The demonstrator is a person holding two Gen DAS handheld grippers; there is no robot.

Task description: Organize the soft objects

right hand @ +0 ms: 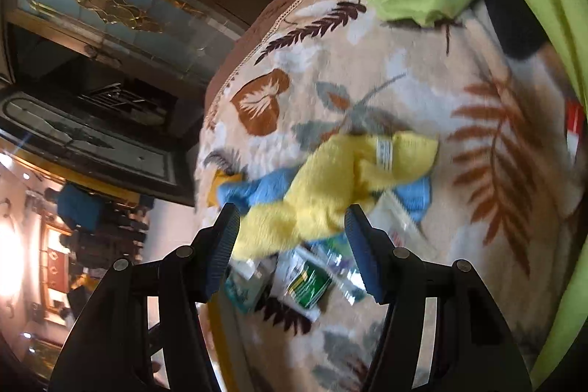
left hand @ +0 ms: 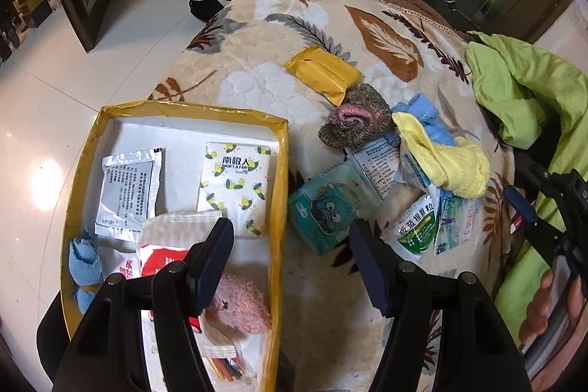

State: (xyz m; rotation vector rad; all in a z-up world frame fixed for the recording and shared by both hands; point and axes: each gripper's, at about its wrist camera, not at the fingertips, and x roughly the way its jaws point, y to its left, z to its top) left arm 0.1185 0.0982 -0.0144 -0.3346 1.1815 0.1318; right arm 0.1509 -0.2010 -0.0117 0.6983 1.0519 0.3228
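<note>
On the leaf-print blanket [left hand: 257, 76] lies a pile: a yellow cloth [left hand: 452, 168] over a blue cloth [left hand: 422, 112], a grey knitted piece with a pink lining [left hand: 352, 123], a teal tissue pack [left hand: 323, 208] and green-white sachets [left hand: 419, 226]. My left gripper [left hand: 290, 234] stands open above the right wall of the yellow-rimmed box [left hand: 281, 171], with nothing between its fingers. My right gripper [right hand: 292, 219] is open, and the yellow cloth [right hand: 330, 186] lies just beyond its fingertips, untouched. In the left wrist view the right gripper [left hand: 525, 204] sits right of the pile.
The box holds a silver sachet [left hand: 128, 193], a lemon-print pack [left hand: 235, 186], a pink plush [left hand: 239, 307], a small blue cloth [left hand: 84, 263] and a red-white packet [left hand: 161, 256]. A yellow packet [left hand: 323, 72] lies farther back. Green bedding [left hand: 514, 79] bounds the right; white floor [left hand: 73, 79] lies left.
</note>
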